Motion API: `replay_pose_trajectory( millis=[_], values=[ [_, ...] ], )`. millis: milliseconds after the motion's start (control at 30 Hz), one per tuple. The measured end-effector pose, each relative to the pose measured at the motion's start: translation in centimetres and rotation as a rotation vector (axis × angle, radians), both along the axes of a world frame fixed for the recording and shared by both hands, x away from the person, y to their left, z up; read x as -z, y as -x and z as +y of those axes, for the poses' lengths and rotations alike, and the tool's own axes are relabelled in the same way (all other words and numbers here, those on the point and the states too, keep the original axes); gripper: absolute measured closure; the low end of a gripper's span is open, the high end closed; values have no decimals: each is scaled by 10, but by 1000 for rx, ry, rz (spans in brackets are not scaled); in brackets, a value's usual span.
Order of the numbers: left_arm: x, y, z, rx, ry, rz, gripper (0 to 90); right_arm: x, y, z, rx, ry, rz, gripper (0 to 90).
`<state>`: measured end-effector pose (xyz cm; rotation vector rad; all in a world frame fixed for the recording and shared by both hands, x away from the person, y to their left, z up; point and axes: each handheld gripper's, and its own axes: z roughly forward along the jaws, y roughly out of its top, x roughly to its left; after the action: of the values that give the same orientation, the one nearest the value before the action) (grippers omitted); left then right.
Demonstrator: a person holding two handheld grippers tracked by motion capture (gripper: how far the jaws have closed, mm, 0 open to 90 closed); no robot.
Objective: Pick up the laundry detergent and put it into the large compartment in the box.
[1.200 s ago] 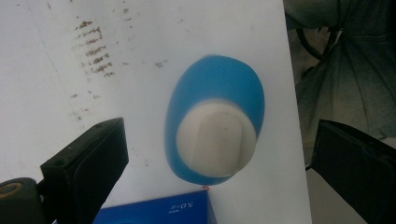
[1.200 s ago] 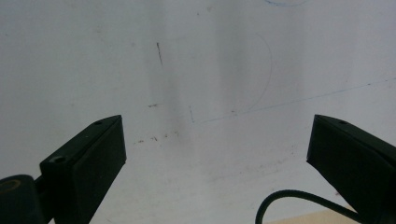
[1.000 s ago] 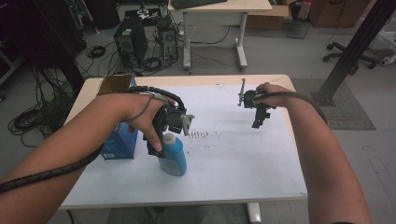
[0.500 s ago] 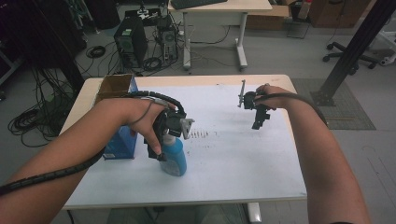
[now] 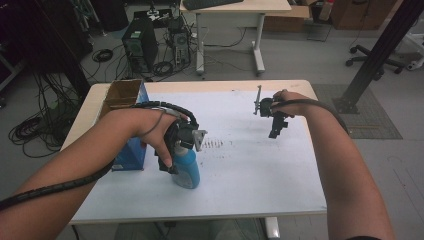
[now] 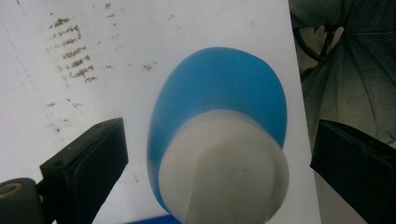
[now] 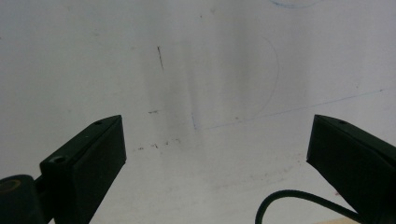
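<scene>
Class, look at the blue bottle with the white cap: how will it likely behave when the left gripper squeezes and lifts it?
The blue bottle stands upright and tall on the table, so a sideways nudge may tip it. Its smooth, rounded plastic may slip between the left gripper's open jaws. It probably flexes slightly when squeezed; its weight cannot be judged.

bottle (image 6: 219, 93): blue, white cap | box (image 5: 131, 152): blue, brown flaps | table (image 5: 250, 170): white, brown specks

Workshop floor, grey, cluttered at the upper frame.
A white desk (image 5: 235, 7) stands top centre; computer towers (image 5: 140, 45) and loose cables (image 5: 30, 127) upper left; a black post (image 5: 375, 55) upper right.
</scene>
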<state>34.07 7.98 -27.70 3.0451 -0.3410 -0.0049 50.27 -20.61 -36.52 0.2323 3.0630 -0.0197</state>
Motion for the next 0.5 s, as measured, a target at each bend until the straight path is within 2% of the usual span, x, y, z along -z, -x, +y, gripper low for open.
replay_pose_trajectory(
  millis=[500],
  values=[
    [5, -1, 1, 2, 0, 4, 41, 3, -2, 3, -4, 1, 6, 44]
  ],
)
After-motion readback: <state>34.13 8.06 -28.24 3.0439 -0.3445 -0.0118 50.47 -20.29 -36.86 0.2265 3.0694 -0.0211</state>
